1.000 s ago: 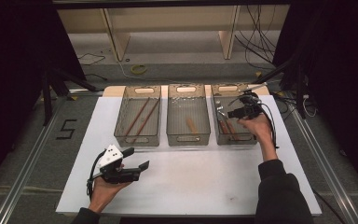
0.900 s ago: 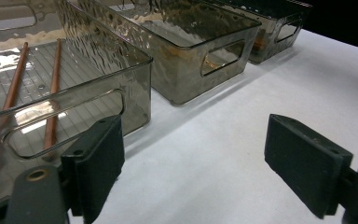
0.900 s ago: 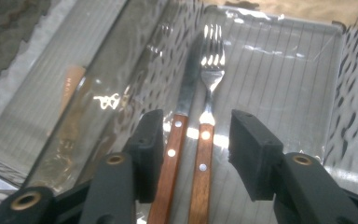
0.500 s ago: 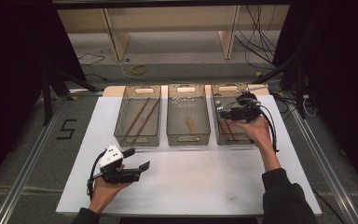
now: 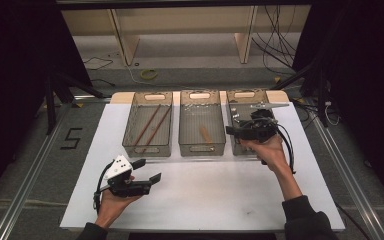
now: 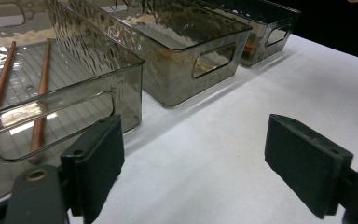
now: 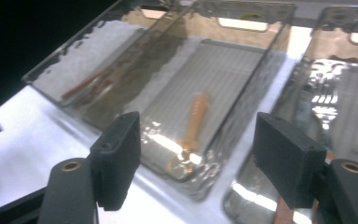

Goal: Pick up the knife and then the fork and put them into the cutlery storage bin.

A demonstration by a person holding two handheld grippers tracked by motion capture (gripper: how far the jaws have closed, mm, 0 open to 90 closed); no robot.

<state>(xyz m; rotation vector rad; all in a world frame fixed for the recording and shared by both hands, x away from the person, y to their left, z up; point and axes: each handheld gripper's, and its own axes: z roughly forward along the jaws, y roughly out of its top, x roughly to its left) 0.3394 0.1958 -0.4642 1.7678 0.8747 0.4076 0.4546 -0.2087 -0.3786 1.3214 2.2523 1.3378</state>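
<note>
Right gripper hung over the bins with jaws apart, having just been opening, nothing between them. Left gripper rested open and empty on the table. Wooden spoon lay flat in the middle bin: judged light, stiff, best pinched mid-handle.

Grey floor, pale wooden shelf frame behind, loose cables, dark surroundings
</note>
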